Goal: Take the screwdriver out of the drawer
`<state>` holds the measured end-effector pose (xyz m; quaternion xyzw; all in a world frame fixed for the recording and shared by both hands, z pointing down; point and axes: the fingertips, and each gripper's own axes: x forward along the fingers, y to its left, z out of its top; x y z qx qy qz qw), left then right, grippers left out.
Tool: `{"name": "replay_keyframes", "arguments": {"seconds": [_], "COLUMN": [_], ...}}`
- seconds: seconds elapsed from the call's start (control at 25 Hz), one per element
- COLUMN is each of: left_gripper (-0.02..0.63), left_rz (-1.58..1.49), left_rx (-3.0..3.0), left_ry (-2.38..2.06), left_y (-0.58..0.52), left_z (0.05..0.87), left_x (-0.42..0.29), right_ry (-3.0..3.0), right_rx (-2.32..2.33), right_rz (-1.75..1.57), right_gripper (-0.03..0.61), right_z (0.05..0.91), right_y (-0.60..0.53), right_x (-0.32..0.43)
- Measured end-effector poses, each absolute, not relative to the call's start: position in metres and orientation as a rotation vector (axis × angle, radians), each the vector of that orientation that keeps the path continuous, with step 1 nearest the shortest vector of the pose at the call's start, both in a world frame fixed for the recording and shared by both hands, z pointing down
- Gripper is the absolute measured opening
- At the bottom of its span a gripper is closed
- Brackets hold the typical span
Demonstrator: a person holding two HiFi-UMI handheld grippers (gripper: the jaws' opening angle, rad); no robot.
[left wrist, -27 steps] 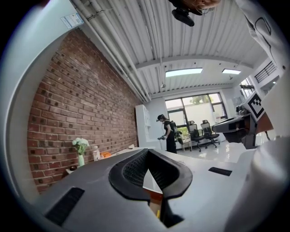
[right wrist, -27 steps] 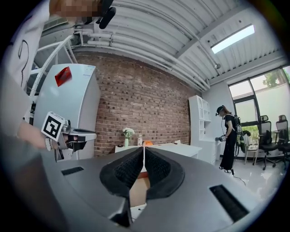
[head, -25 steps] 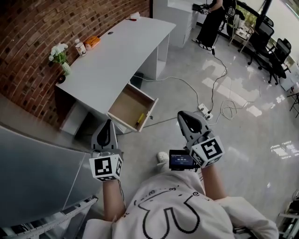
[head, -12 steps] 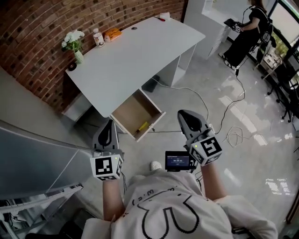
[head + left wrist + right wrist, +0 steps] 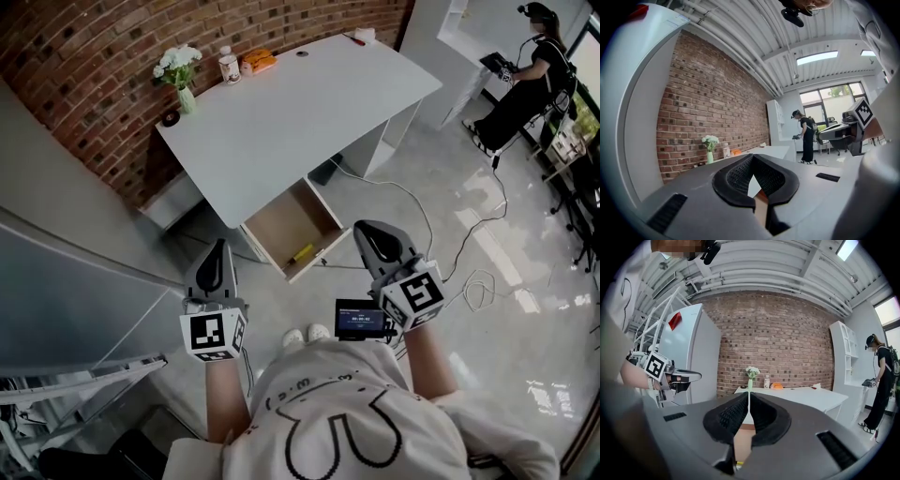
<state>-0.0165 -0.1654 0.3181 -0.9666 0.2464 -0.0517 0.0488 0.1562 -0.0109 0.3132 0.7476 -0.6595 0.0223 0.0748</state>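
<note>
Both grippers are held out in front of the person, well short of the bench (image 5: 309,103). Left gripper (image 5: 221,247): jaws closed tip to tip, nothing between them. Right gripper (image 5: 367,231): jaws together bar a hairline slit, also empty. Drawer (image 5: 281,217) under the bench's front edge is pulled open; the yellow screwdriver (image 5: 301,253) lies inside near the front panel, angled, well apart from both grippers. Along the bench's far edge by the brick wall (image 5: 84,56): vase of white flowers (image 5: 178,67), bottle (image 5: 226,64), orange object (image 5: 258,61). White cable (image 5: 412,202) runs over the floor right of the bench. A person (image 5: 525,84) stands far right
</note>
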Motion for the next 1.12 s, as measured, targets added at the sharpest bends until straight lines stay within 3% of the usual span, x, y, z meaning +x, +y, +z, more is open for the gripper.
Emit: {"name": "replay_keyframes", "arguments": {"seconds": [0.56, 1.12], "left_gripper": [0.005, 0.005], "left_rz": [-0.227, -0.203], "left_rx": [-2.872, -2.732], "left_ry": [0.916, 1.381], "left_y": [-0.188, -0.167], "left_z": [0.339, 0.34], "left_x": [-0.057, -0.015], "right_ry": [-2.073, -2.313], "right_rx": [2.057, 1.725], "right_rz": [0.048, 0.03], "right_gripper": [0.025, 0.025], "right_z": [0.329, 0.338], "right_y": [-0.059, -0.097], "right_x": [0.127, 0.222]}}
